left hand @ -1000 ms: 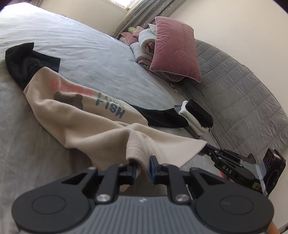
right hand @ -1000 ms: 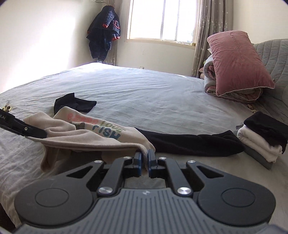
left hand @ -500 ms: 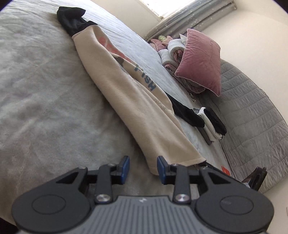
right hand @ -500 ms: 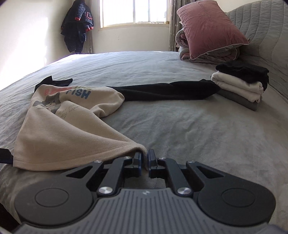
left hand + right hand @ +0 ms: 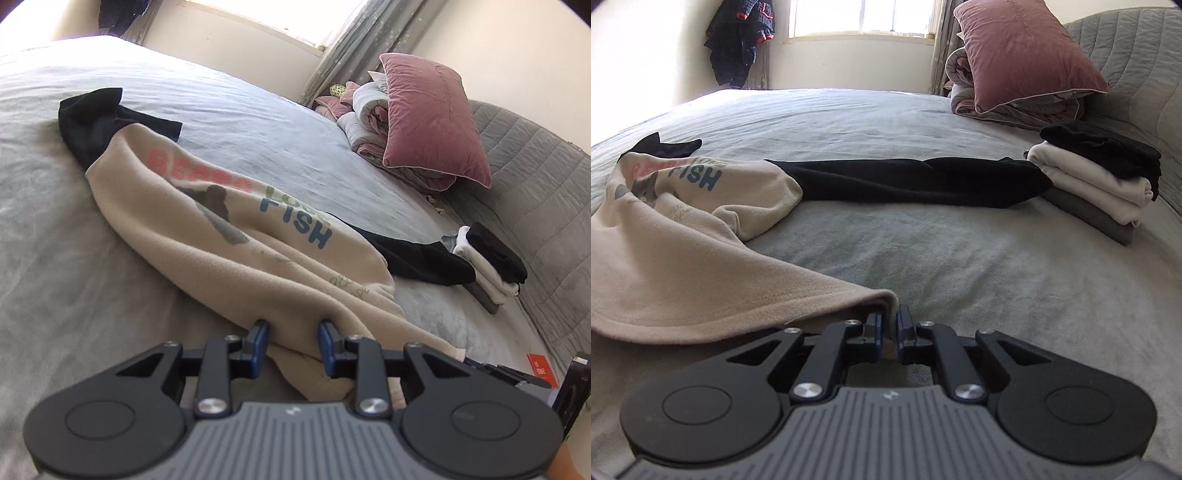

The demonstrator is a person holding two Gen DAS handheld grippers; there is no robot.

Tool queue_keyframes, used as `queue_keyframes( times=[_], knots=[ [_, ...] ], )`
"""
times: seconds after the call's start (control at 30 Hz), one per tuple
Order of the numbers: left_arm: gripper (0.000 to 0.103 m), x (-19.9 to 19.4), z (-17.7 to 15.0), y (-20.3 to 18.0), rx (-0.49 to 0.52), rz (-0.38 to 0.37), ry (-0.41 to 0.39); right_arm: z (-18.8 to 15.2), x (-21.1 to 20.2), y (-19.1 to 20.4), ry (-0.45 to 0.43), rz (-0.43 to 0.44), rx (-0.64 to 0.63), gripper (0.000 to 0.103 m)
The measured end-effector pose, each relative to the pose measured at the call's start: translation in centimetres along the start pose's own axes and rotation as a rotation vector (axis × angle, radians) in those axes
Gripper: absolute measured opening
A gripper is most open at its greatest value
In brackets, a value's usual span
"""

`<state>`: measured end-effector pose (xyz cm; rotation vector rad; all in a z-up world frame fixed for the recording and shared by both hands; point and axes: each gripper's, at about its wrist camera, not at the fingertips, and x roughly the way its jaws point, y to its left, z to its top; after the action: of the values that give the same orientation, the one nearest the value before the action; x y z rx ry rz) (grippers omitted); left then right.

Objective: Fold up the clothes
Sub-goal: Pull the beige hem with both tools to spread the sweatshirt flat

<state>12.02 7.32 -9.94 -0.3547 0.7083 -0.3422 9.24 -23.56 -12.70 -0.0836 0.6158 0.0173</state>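
Left tool (image 5: 291,338) now spread wide over sweatshirt (image 5: 236,243), lower than before; right tool (image 5: 889,324) still pinching its hem; grey bed (image 5: 960,266).

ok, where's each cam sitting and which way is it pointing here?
Left wrist: on the left hand-held gripper, low over the bed, facing the beige sweatshirt and pink pillow; open fingers show.
Right wrist: on the right hand-held gripper, facing window and folded stack; fingers pinch the sweatshirt hem.
Shared: sweatshirt, pillow, stack.
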Motion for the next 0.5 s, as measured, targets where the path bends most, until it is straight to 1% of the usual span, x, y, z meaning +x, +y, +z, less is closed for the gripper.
queue_keyframes(
  times=[0.03,0.1,0.23,0.27,0.3,0.33,0.37,0.43,0.47,0.5],
  knots=[
    [0.03,0.7,0.4,-0.5,0.025,0.021,0.006,-0.2,0.0,0.1,-0.007,-0.004,-0.012,0.011],
    [0.034,2.2,0.9,-1.0,0.05,0.049,0.023,-0.2,0.0,-0.2,-0.01,0.003,-0.004,0.012],
    [0.039,2.8,0.6,-1.6,0.075,0.086,0.016,-0.2,0.0,-1.0,-0.013,0.036,0.038,0.012],
    [0.042,2.5,0.0,-2.0,0.075,0.121,0.032,-0.2,0.0,-1.3,-0.014,0.048,0.056,0.012],
    [0.052,2.2,-0.5,-2.5,0.075,0.156,0.049,-0.3,0.0,-1.6,-0.016,0.06,0.074,0.012],
    [0.059,1.9,-1.0,-2.9,0.076,0.189,0.064,-0.3,0.0,-1.9,-0.017,0.072,0.092,0.012],
    [0.059,1.5,-1.6,-3.2,0.082,0.204,0.059,-0.3,0.0,-2.2,-0.018,0.085,0.11,0.012],
    [0.058,0.8,-2.8,-3.7,0.094,0.233,0.049,-0.4,0.0,-2.7,-0.021,0.109,0.146,0.012],
    [0.051,0.6,-3.3,-4.0,0.106,0.248,0.042,-0.4,0.1,-3.2,-0.021,0.127,0.174,0.012],
    [0.036,0.3,-3.6,-4.0,0.104,0.266,0.026,-0.5,0.1,-3.7,-0.022,0.146,0.208,0.009]
  ],
)
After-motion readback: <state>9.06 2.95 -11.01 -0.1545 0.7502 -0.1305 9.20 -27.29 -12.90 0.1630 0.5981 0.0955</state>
